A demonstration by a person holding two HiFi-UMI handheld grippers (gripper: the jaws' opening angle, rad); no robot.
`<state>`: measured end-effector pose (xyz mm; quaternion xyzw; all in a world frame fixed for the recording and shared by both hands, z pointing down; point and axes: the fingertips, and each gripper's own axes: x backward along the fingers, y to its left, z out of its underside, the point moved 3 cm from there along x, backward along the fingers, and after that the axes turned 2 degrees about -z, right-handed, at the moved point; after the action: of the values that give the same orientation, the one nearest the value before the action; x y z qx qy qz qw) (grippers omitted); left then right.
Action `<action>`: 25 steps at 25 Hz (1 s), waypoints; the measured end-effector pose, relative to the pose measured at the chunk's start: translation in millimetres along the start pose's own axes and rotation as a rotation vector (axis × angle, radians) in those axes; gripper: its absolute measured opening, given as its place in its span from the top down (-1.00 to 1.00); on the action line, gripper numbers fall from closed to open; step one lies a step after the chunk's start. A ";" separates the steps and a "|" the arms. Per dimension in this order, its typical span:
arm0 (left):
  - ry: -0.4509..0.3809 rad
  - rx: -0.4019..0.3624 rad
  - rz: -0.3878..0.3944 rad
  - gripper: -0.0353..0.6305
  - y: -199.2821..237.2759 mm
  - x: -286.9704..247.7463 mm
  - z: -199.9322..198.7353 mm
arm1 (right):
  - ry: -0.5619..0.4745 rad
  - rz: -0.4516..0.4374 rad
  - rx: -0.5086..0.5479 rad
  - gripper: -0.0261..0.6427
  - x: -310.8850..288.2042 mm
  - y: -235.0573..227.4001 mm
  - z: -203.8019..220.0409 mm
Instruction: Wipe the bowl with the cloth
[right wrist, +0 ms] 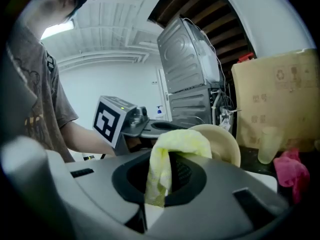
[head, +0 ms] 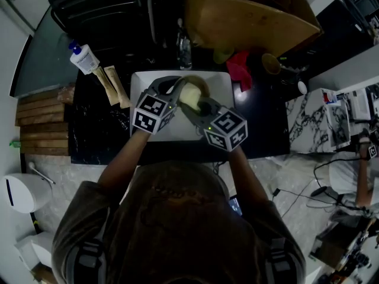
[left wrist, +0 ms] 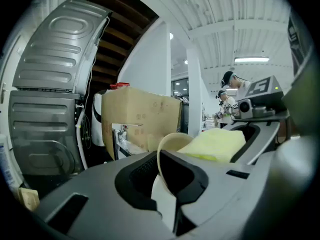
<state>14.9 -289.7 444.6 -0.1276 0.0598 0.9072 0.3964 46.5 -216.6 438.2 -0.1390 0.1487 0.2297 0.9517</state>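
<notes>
Cloth (right wrist: 176, 143) meets bowl (left wrist: 173, 140)
The left gripper (left wrist: 166, 183) pinches the bowl's rim. The right gripper (right wrist: 157, 185) clamps the yellow cloth, which touches the bowl just ahead.

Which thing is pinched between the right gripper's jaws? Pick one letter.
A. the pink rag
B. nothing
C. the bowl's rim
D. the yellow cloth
D: the right gripper view shows the yellow cloth hanging pinched between the jaws of the right gripper, while the bowl is held at its rim by the left gripper.
</notes>
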 end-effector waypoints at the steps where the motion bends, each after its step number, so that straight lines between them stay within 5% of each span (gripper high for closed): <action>1: 0.001 -0.018 -0.003 0.82 -1.9 0.3 0.7 | 0.010 0.011 -0.007 0.86 -0.8 -3.3 1.1; 19: 0.046 -0.266 -0.060 0.82 -17.0 2.8 12.7 | 0.132 0.191 -0.033 0.86 -17.0 -43.7 14.2; 25: 0.043 -0.279 -0.075 0.82 -17.0 2.1 11.8 | 0.135 0.270 -0.038 0.86 -11.8 -57.7 14.9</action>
<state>23.8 -274.2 455.2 -0.2033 -0.0631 0.8884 0.4069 67.3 -265.7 467.3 -0.1510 0.2251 0.3487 0.8972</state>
